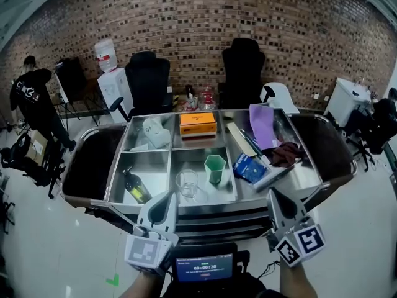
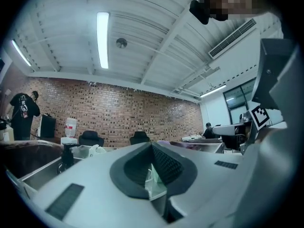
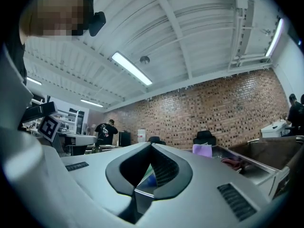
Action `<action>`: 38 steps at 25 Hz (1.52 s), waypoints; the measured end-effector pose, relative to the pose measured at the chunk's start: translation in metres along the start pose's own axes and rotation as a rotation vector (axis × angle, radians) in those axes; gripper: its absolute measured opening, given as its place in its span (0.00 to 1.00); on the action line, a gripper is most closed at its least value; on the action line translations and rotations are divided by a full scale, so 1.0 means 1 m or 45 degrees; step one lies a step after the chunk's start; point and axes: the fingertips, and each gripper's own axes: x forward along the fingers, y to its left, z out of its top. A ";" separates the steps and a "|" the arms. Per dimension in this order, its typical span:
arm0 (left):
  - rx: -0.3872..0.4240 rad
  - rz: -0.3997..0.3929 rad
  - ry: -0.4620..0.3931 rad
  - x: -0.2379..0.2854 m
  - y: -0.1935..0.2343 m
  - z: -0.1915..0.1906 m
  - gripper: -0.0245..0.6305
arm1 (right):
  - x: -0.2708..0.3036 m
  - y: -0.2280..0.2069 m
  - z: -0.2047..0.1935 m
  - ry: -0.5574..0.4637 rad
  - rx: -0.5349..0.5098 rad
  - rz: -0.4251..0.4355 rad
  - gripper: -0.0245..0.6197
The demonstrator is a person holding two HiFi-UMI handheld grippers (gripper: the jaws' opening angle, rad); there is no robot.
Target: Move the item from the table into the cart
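The left tool (image 1: 168, 197) at 7 o'clock and the right tool (image 1: 273, 195) at 5 o'clock of the cart (image 1: 211, 207) are both pinched shut, empty. The green cup (image 1: 214, 168), glass (image 1: 187, 182) and bottle (image 1: 135, 187) already sit inside; probably little remains.

Left hand-held gripper (image 1: 167, 195) closed, empty, right hand-held gripper (image 1: 273, 194) closed, empty
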 end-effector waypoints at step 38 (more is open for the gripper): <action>0.008 -0.029 0.083 -0.005 0.001 -0.027 0.04 | 0.007 0.022 -0.015 0.019 -0.027 0.030 0.05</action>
